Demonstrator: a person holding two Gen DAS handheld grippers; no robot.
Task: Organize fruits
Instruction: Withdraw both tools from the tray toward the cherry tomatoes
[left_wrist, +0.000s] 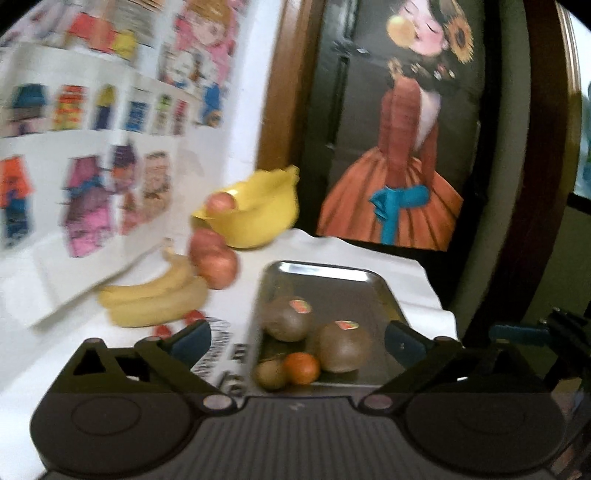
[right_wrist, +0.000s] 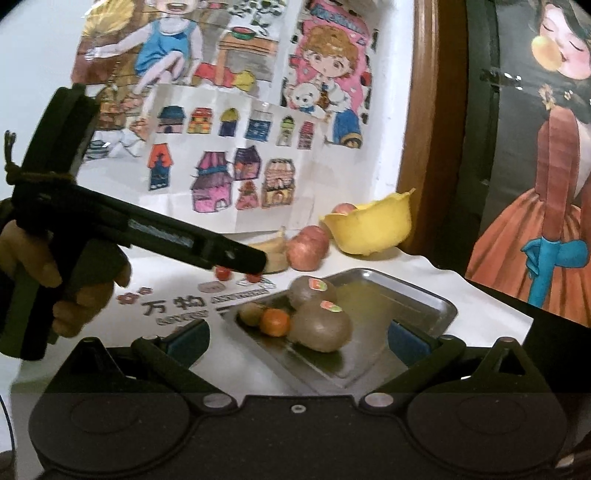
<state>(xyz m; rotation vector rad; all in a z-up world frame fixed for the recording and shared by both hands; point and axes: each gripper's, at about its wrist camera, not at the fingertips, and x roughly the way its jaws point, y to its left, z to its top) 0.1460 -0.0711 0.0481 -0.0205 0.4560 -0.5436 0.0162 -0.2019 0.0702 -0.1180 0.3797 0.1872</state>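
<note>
Steel tray holds two brown fruits, orange: sorting spot, likely. Bananas, apple loose beside yellow bowl. Left gripper, right gripper both wide open, empty, hovering short of tray.

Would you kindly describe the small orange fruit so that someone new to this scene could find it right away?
Find the metal tray on the white table, in front of the yellow bowl. At the tray's near left end, the orange fruit sits between a small brown fruit and two bigger brown stickered ones. It alone is bright orange.
</note>
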